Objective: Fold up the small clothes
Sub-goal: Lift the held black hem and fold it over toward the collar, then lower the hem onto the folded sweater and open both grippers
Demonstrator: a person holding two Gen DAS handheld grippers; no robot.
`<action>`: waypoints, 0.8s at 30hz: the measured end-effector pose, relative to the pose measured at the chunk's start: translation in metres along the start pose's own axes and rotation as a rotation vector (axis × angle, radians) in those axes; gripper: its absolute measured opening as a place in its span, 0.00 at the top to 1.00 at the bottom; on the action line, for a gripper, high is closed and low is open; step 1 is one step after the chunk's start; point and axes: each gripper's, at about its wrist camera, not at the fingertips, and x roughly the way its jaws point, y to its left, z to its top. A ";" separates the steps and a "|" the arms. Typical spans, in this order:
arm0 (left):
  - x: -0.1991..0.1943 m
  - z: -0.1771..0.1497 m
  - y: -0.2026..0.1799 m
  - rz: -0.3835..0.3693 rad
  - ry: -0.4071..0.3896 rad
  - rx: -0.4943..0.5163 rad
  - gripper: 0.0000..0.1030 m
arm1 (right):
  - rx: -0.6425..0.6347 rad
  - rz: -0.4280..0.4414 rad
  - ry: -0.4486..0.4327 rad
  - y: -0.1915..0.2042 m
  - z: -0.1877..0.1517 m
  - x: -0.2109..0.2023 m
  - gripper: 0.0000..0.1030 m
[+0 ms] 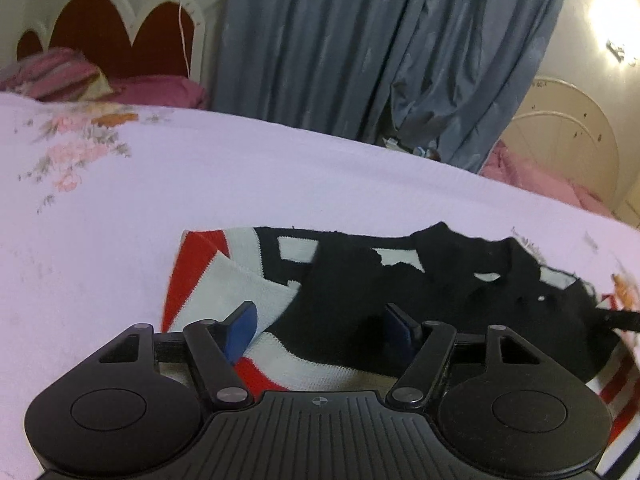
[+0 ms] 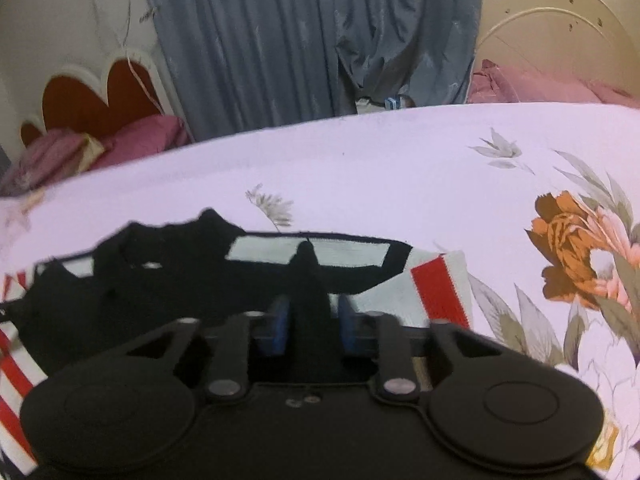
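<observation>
A small black, white and red knitted garment (image 1: 360,280) lies spread on the pale floral bedsheet (image 1: 160,200). My left gripper (image 1: 324,324) is open just above its near part, the blue pads (image 1: 244,326) wide apart over white and black fabric. In the right wrist view the same garment (image 2: 168,284) lies ahead and to the left. My right gripper (image 2: 310,320) is nearly shut on a raised fold of the garment's black fabric (image 2: 310,280), which stands up between the blue pads (image 2: 278,324).
The bedsheet (image 2: 400,168) runs far and to the right with large orange flowers (image 2: 572,248). Beyond the bed hang blue-grey curtains (image 1: 360,40). A red and white headboard (image 1: 120,32) with pink pillows (image 1: 72,76) stands at the far left. A cream footboard (image 2: 552,20) stands at the far right.
</observation>
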 end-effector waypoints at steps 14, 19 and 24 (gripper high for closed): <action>0.002 0.002 0.005 0.043 -0.088 0.027 0.91 | -0.022 -0.057 -0.183 -0.001 0.012 -0.006 0.95; 0.006 0.000 0.005 0.076 -0.094 0.057 0.93 | -0.006 -0.098 -0.087 -0.009 0.004 0.018 0.95; 0.007 -0.002 0.012 0.163 -0.115 0.054 0.93 | 0.037 -0.069 -0.106 -0.013 0.006 0.000 0.85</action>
